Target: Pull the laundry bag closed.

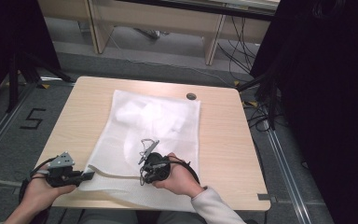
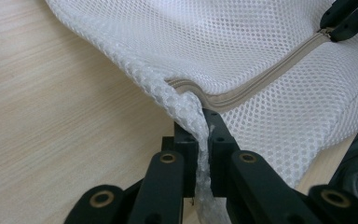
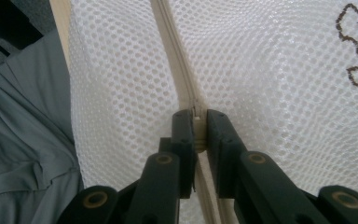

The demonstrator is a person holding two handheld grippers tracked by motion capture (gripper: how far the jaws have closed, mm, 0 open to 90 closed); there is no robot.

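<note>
A white mesh laundry bag [image 1: 154, 128] lies flat on the wooden table [image 1: 223, 135], with a beige zipper [image 1: 114, 175] running along its near edge. My left gripper [image 1: 87, 176] is shut on the bag's near left corner [image 2: 193, 116], the mesh bunched between its jaws. My right gripper [image 1: 142, 176] is shut on the zipper pull [image 3: 196, 128], partway along the zipper [image 3: 177, 70]. In the left gripper view the right gripper's jaws [image 2: 347, 18] sit on the zipper [image 2: 261, 79] at the top right. Something white lies inside the bag [image 1: 142, 114].
A dark round cap [image 1: 191, 96] is set in the table near the bag's far right corner. The person's grey clothing [image 3: 23, 140] lies just past the table's near edge. Cables and black stands crowd the floor to the right [image 1: 261, 107].
</note>
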